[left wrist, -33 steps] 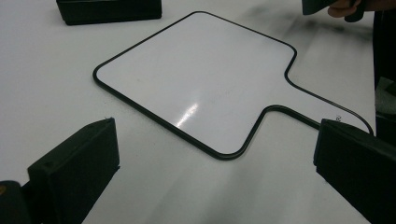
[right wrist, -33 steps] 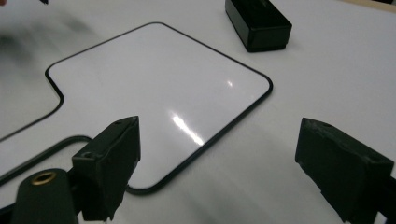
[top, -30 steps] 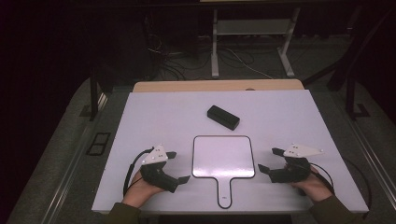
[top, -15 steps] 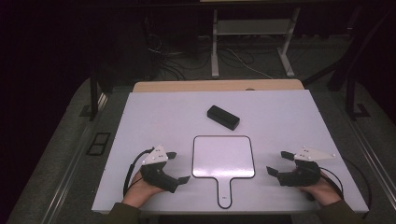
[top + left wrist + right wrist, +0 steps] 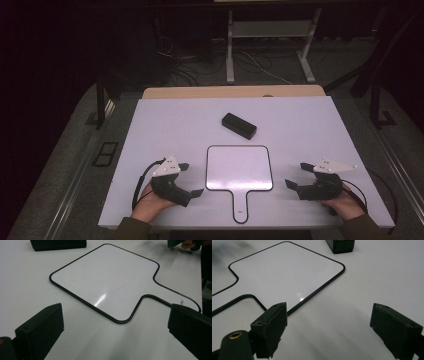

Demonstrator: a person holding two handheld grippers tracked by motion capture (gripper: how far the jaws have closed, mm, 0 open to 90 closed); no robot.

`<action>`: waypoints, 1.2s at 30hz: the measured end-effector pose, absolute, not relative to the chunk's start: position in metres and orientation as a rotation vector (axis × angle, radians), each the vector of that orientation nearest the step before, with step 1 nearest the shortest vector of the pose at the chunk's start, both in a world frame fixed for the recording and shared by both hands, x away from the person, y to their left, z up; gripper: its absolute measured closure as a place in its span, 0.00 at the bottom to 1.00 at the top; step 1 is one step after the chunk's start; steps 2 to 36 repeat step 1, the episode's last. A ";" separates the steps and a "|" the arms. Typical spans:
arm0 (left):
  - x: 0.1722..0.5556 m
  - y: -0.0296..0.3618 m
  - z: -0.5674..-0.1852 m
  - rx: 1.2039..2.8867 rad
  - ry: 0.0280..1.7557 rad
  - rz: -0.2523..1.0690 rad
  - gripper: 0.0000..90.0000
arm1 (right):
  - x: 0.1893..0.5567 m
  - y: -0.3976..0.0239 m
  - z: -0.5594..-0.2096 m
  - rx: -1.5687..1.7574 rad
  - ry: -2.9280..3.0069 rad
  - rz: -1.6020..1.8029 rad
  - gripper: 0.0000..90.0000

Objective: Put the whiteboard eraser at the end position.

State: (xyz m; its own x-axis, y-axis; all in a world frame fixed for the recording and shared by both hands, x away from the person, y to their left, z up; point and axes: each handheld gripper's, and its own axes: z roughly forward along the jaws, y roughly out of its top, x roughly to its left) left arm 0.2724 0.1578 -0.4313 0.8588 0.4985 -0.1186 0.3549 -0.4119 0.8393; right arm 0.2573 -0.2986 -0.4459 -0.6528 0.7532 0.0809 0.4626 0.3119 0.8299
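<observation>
White and glossy, the paddle-shaped board (image 5: 239, 169) lies flat at the table's (image 5: 165, 125) near centre, handle toward me.

Its thin black rim rounds every corner, and I see glare on its slick face. At its 12 o'clock a matte black box (image 5: 239, 125) sits well apart. My left gripper (image 5: 189, 179) rests at the board's 8 o'clock, my right gripper (image 5: 297, 175) at 4 o'clock, both with jaws spread wide on nothing, blunt black pads apart from the rim. Beyond the table, cables (image 5: 185, 62) trail over dark floor.
</observation>
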 end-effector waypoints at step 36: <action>0.273 0.158 -0.431 2.046 0.619 0.184 0.00 | 0.257 -0.298 -0.446 1.092 2.262 1.266 0.14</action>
